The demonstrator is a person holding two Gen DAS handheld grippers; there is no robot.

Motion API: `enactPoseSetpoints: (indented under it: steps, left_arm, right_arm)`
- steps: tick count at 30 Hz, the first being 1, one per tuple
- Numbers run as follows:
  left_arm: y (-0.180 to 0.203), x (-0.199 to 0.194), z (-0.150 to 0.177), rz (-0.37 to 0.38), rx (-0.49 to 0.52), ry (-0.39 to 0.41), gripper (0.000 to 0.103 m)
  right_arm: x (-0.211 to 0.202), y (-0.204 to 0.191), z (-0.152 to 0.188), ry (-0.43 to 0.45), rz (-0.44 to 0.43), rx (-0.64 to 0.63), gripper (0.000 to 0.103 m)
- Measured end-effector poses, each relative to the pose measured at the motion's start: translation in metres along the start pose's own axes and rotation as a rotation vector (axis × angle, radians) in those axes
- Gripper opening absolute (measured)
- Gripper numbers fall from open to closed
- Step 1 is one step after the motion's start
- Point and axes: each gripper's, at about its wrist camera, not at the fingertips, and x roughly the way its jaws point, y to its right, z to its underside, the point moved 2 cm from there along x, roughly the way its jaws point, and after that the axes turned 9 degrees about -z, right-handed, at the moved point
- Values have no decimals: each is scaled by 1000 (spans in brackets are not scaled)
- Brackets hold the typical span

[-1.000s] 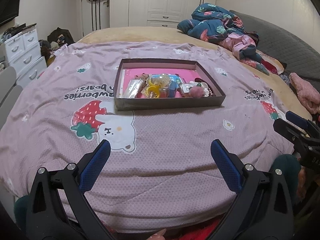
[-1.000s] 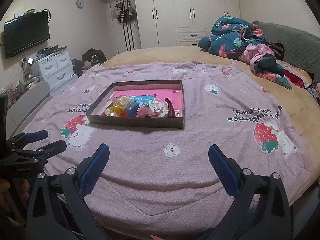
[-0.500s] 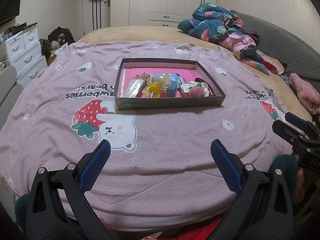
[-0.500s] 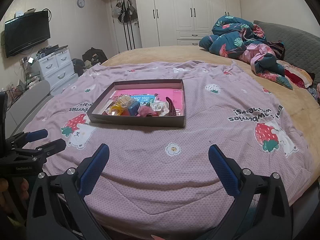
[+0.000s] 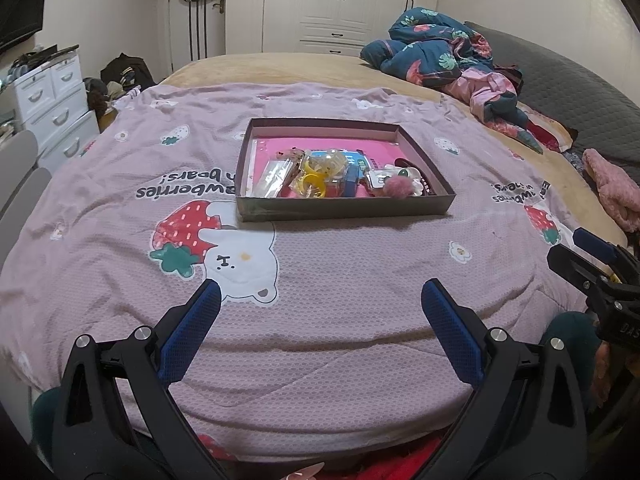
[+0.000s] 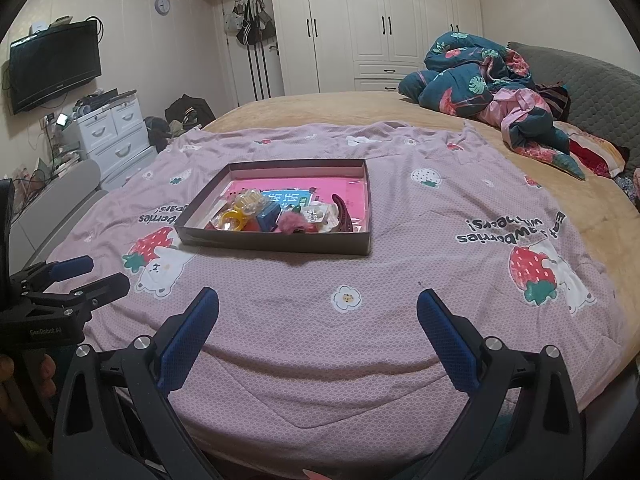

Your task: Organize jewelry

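A shallow brown box point(image 5: 344, 211) point(image 6: 276, 243) with a pink floor lies on the pink bedspread point(image 5: 360, 280) point(image 6: 400, 240). It holds a heap of small items: a yellow ring point(image 5: 310, 184) point(image 6: 232, 220), a blue block point(image 6: 267, 215), a pink pompom point(image 5: 398, 187) point(image 6: 293, 222), a dark hair claw point(image 6: 343, 216) and clear packets point(image 5: 274, 178). My left gripper point(image 5: 320, 304) is open, well short of the box, with nothing between its fingers. My right gripper point(image 6: 318, 306) is open too, nearer the box's right side. Each gripper shows at the edge of the other's view.
A crumpled dark floral quilt point(image 5: 448, 60) point(image 6: 488, 84) lies at the far right of the bed. White drawers point(image 6: 114, 136) and a wall TV point(image 6: 54, 66) stand on the left, wardrobes point(image 6: 384, 20) at the back. A pink fluffy item point(image 5: 612, 192) sits at the right edge.
Both grippers have drifted slightly; the box sits a little lower and farther right in the left wrist view. Both stay open and nothing was picked up.
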Motion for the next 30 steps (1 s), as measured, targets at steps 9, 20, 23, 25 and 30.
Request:
enactPoseSetpoints:
  steps: [9,20,23,25,30]
  left_arm:
    - [-1,-1,-1,-6,-3,-1,94]
    - [-2,-1,-1,-6,-4,-1,94]
    - [-2,-1,-1,-6,-3,-2,94]
    - [-1,-1,-1,-5,-2,-2,94]
    - [-3,-1,-1,-8,-1,-1,94]
  right_arm:
    - [0,0,0,-1,0,0,99]
    - [0,-1,0,-1,0,-2,99]
    - [0,-1,0,0,1,-3,99]
    - [0,-2,1,-1,0,-3,99]
    - [-1,-2,0,-2,2,-4,99]
